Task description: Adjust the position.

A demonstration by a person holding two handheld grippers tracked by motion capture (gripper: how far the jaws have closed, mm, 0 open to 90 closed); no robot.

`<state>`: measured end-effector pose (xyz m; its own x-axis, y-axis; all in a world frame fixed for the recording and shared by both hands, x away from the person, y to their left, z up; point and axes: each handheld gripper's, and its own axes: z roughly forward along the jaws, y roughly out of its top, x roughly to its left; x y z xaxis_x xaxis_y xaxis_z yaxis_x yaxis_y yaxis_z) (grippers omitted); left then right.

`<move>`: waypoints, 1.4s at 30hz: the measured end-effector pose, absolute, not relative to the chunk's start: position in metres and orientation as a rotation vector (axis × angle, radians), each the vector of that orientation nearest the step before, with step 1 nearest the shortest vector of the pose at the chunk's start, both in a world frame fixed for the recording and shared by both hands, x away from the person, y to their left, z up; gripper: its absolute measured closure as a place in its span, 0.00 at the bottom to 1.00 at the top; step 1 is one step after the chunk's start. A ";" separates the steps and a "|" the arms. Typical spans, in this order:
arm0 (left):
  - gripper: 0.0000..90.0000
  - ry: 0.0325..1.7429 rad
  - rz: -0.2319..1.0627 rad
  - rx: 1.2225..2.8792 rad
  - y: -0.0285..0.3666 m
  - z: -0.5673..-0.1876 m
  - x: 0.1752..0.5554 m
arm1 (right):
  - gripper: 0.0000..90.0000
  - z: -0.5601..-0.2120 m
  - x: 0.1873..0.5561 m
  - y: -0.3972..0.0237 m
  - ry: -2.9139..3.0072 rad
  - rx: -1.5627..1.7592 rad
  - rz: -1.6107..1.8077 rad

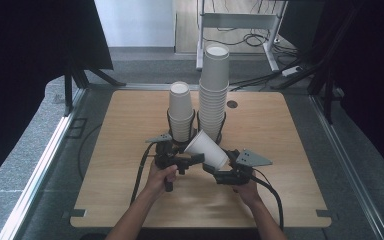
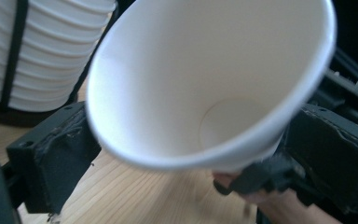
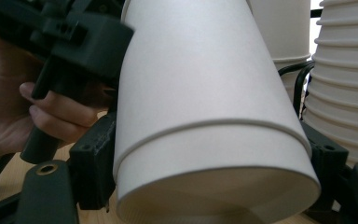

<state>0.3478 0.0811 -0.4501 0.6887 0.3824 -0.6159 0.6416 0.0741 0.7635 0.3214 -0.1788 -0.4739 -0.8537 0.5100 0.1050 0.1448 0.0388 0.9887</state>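
A single white paper cup (image 1: 207, 149) hangs tilted above the wooden table (image 1: 125, 130), mouth toward the left and base toward the right. My right gripper (image 1: 219, 167) is shut on its base end; in the right gripper view the jaws press both sides of the cup (image 3: 205, 93). My left gripper (image 1: 190, 156) stands open at the mouth end. In the left gripper view the cup's open mouth (image 2: 205, 84) faces the camera between the wide-apart jaws, which do not press it. Behind it stand a short cup stack (image 1: 181, 112) and a tall cup stack (image 1: 214, 95).
Both stacks sit in black wire holders at the table's middle. A small round hole (image 1: 232, 104) lies right of the tall stack. Beyond the far edge are a white desk frame (image 1: 237, 22) and floor cables. Dark curtains flank both sides.
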 end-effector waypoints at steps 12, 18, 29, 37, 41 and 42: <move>0.01 0.889 -0.295 1.477 0.074 -0.455 0.359 | 0.25 -0.478 0.322 -0.171 2.080 0.640 1.845; 0.04 0.883 -0.311 1.476 0.073 -0.456 0.360 | 0.25 -0.479 0.323 -0.170 2.084 0.640 1.850; 0.11 0.858 -0.258 1.489 0.072 -0.453 0.356 | 0.25 -0.480 0.324 -0.167 2.104 0.633 1.840; 0.12 0.838 -0.218 1.497 0.071 -0.453 0.353 | 0.24 -0.481 0.324 -0.166 2.115 0.627 1.834; 0.13 0.830 -0.188 1.507 0.072 -0.450 0.350 | 0.23 -0.481 0.322 -0.165 2.107 0.639 1.829; 0.14 0.829 -0.180 1.506 0.072 -0.450 0.350 | 0.23 -0.481 0.322 -0.165 2.106 0.641 1.825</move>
<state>0.3499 0.0722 -0.4496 0.7214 0.3804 -0.5787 0.5863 0.1093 0.8027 0.3222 -0.1648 -0.4810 -0.8620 0.5012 0.0753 0.1460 0.1031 0.9839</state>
